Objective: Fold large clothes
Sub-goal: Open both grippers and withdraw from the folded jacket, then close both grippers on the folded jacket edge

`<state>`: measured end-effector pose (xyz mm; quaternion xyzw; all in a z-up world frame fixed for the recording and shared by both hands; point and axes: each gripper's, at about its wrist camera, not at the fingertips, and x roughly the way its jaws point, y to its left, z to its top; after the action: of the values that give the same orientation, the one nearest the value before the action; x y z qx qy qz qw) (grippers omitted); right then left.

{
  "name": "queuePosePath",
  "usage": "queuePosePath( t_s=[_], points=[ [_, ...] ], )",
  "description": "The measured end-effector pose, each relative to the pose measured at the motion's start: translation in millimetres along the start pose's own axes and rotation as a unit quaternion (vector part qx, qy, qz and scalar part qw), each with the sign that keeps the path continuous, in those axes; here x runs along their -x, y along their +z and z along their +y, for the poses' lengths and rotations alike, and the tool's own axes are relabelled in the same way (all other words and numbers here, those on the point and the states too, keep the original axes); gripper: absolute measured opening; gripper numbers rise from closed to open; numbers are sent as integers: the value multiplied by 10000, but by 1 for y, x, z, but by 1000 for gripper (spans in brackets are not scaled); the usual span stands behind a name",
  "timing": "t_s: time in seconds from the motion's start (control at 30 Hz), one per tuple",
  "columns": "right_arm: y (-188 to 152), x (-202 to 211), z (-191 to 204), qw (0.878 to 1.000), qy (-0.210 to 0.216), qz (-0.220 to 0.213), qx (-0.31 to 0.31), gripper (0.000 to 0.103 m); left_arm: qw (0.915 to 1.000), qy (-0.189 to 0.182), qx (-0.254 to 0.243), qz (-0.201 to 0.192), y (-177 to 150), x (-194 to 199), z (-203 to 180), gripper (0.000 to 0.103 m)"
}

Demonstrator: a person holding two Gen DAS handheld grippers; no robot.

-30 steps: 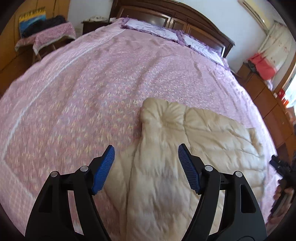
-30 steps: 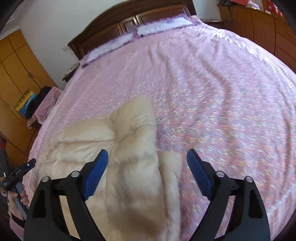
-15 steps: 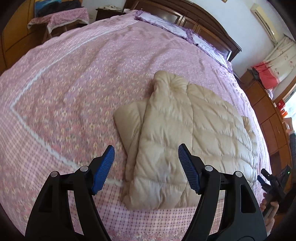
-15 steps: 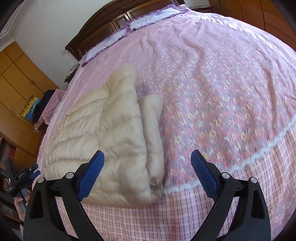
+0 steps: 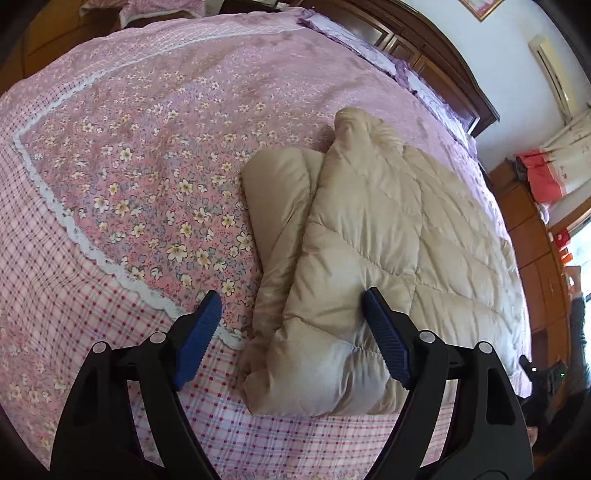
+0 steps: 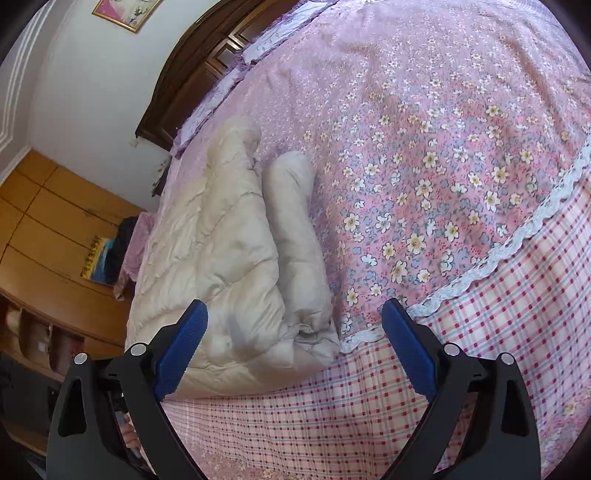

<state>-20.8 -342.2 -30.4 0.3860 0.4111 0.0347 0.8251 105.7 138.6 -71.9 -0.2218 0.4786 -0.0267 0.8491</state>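
A wide bed [image 5: 155,155] fills most of both views, spread with a pink flowered cover [image 6: 443,155] edged by white lace trim [image 6: 517,240] and a red-checked border [image 5: 55,295]. At its far end stands a dark wooden headboard [image 5: 443,55] with lilac pillows [image 6: 255,51] against it. The walls are white; a framed picture [image 6: 125,11] hangs above the headboard. Yellow-brown wooden wardrobes [image 6: 44,221] line one side, and brown cabinets [image 5: 532,236] the other, beside pale curtains [image 5: 569,136] and a bright window [image 5: 581,240].
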Motion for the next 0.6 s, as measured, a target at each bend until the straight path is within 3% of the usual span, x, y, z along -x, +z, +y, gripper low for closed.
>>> queuePosePath(
  t_s=[0.1,0.2,0.33,0.5,0.6],
  points=[
    [-3,-4,6,9998,190,-22,-53,93,10000,-19,-73,41,4,-6,-5,80],
    [-6,-12,4,9955,829,116,-438,93,9994,-295,116,139,7,-12,-4,80],
    [-1,-28,19,9990,376,215,-110,94,9976,-569,300,241,7,-19,-4,80],
    [-5,-42,34,9995,-16,170,257,92,9942,-900,476,342,4,-20,-3,53],
    [-5,-42,29,9998,92,165,16,69,9910,-1142,577,396,3,-14,0,35]
  ],
)
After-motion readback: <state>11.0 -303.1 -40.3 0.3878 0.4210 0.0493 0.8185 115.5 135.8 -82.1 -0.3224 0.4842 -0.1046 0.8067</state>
